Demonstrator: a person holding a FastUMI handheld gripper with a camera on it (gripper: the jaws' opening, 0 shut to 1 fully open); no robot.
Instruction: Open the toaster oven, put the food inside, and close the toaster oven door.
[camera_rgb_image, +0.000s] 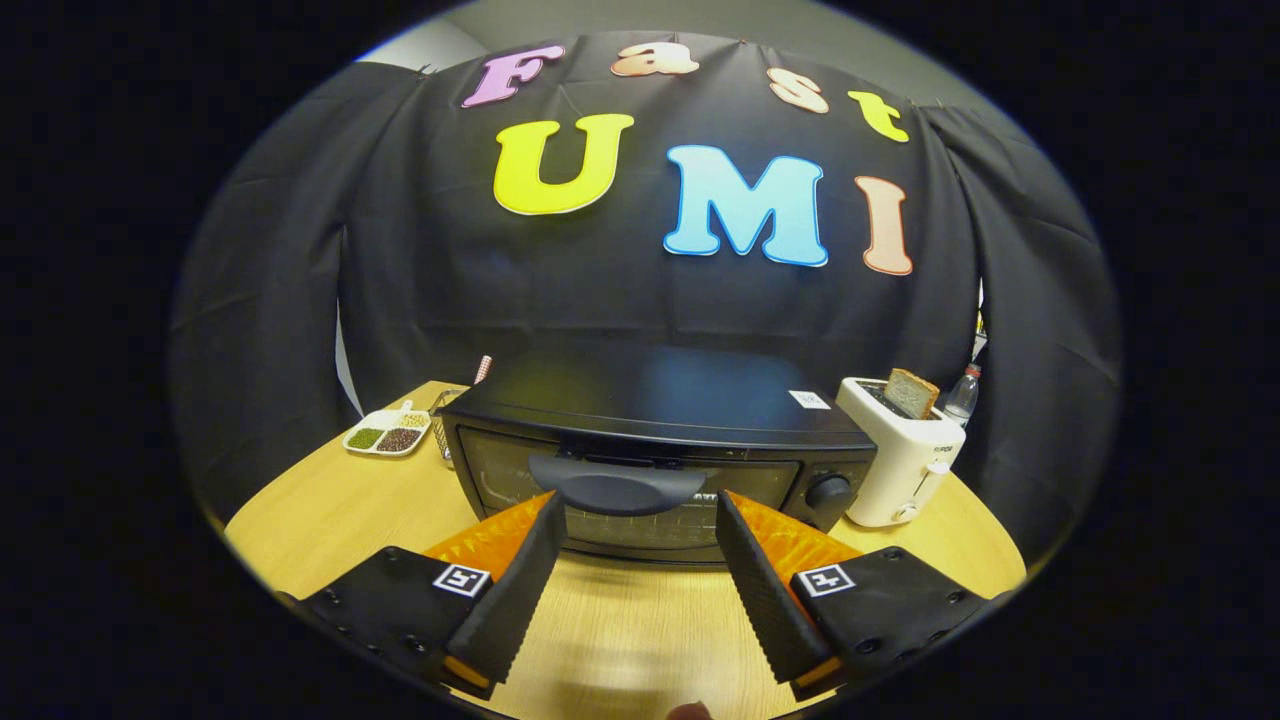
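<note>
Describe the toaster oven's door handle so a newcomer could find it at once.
On the wooden table stands a black toaster oven, a white toaster beside it. The handle is the wide curved bar atop its glass door, just beyond the open gripper fingers, unlike the round knob.

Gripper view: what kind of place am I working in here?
Likely a staged kitchen booth: a wooden table bears a toaster oven, door shut, and a toaster with bread, black cloth behind. The open tool faces the oven's handle.
</note>
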